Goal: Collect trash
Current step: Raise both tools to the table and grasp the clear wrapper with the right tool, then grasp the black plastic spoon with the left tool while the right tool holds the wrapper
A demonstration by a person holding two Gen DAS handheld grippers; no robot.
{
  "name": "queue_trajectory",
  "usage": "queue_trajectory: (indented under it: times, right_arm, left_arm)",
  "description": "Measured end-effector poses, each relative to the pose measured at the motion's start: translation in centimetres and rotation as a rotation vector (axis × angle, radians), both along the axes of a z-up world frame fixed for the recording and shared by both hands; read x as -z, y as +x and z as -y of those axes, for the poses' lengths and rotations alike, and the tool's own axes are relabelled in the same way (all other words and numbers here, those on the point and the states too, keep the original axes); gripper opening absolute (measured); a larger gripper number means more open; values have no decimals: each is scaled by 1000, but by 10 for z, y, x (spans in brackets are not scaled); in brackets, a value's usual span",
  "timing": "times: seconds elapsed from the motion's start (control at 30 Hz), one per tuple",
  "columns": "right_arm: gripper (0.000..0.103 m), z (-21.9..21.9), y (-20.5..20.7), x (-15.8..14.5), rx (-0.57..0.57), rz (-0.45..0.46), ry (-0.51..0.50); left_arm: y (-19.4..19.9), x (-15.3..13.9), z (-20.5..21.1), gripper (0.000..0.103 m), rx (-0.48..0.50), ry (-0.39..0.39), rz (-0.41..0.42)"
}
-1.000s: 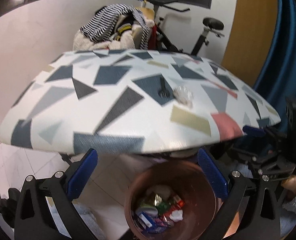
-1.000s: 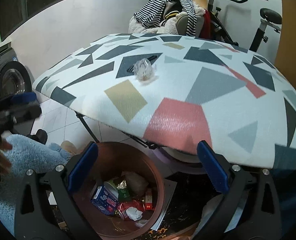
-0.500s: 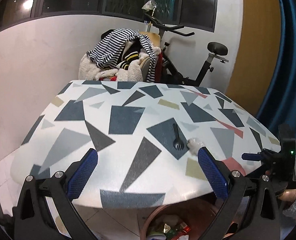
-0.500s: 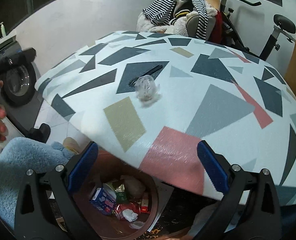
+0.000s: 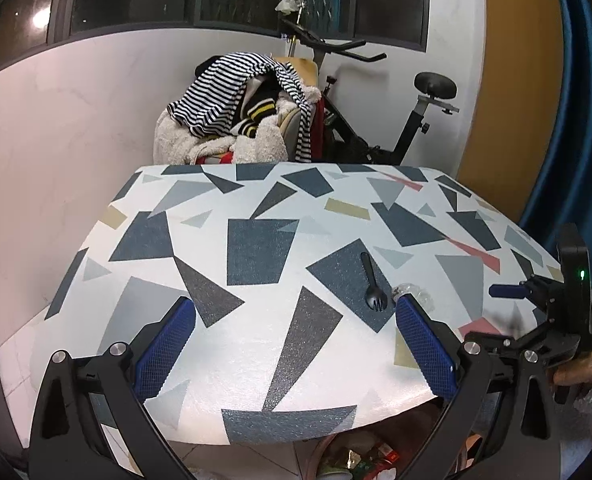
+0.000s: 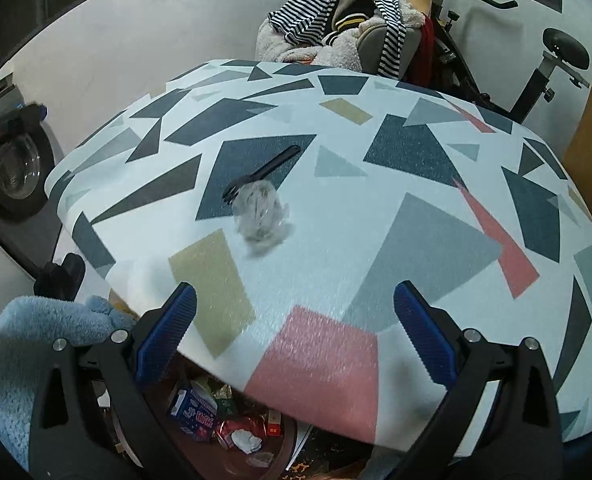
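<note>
A crumpled clear plastic wrapper (image 6: 261,216) lies on the patterned table (image 6: 416,240), touching the head of a black plastic spork (image 6: 267,170). In the left wrist view the spork (image 5: 373,282) lies mid-right and the wrapper (image 5: 412,292) is partly hidden behind my right finger. My left gripper (image 5: 293,346) is open and empty above the table's near edge. My right gripper (image 6: 293,332) is open and empty, short of the wrapper. A brown trash bin (image 6: 231,432) with wrappers inside stands under the table edge.
A chair piled with striped and fleece clothes (image 5: 239,120) and an exercise bike (image 5: 376,112) stand behind the table. A washing machine (image 6: 11,168) is at the left. A blue fluffy fabric (image 6: 35,344) lies by the bin. The right gripper shows in the left wrist view (image 5: 536,320).
Both grippers have risen from bin level to above the table edge. The table top now fills the views and the bin has dropped to the bottom edge. Both stay open.
</note>
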State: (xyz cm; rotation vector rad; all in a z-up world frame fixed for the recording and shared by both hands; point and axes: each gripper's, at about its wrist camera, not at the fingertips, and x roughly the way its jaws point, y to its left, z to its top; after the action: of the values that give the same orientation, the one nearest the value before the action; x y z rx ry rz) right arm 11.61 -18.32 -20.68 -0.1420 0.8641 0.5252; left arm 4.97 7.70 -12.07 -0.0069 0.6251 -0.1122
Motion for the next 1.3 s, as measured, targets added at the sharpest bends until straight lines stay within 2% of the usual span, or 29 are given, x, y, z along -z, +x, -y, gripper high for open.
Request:
queue_trajectory:
  times: [0.13,0.4,0.47,0.63,0.7,0.73,0.77,0.87,1.1,1.2,1.3]
  right_arm:
    - [97,2,14,0,11,-20,39]
    - [96,-20,41,3,-14,-47,60]
    - [87,-26,47,6,-24,-62,57]
    - [79,-44,61,15,-34,-105,79]
    - [71,-52,65,19,-33,-124,73]
    - [62,-54,65,19,-32,-119,68]
    - [40,-56,64,17,-46,-123,60]
    - [31,-48,61,14,-53,-110,89]
    - [29,-5,52,-4,29,-45,148]
    - [29,9,50,-8,58,-34,159]
    - [29,19,49,-11,72,-28,164]
  left_arm:
    - [8,10,-1,97,-4,7,-35]
    - [13,25,-10,97,-56,-7,-38]
    - [16,28,-12,97,-59,-17,-50]
    - [22,33,-10,97,-63,-19,-76]
    - [25,35,-8,97,-60,-12,-84]
    - [27,36,-6,97,-58,-7,-90]
    - [29,37,-4,97,-54,-5,-94]
    - [35,39,5,97,-31,-8,-108]
    - [73,46,38,86,41,-85,-178]
    - [98,53,58,76,58,-65,-216]
    - [126,62,76,71,62,-50,-260]
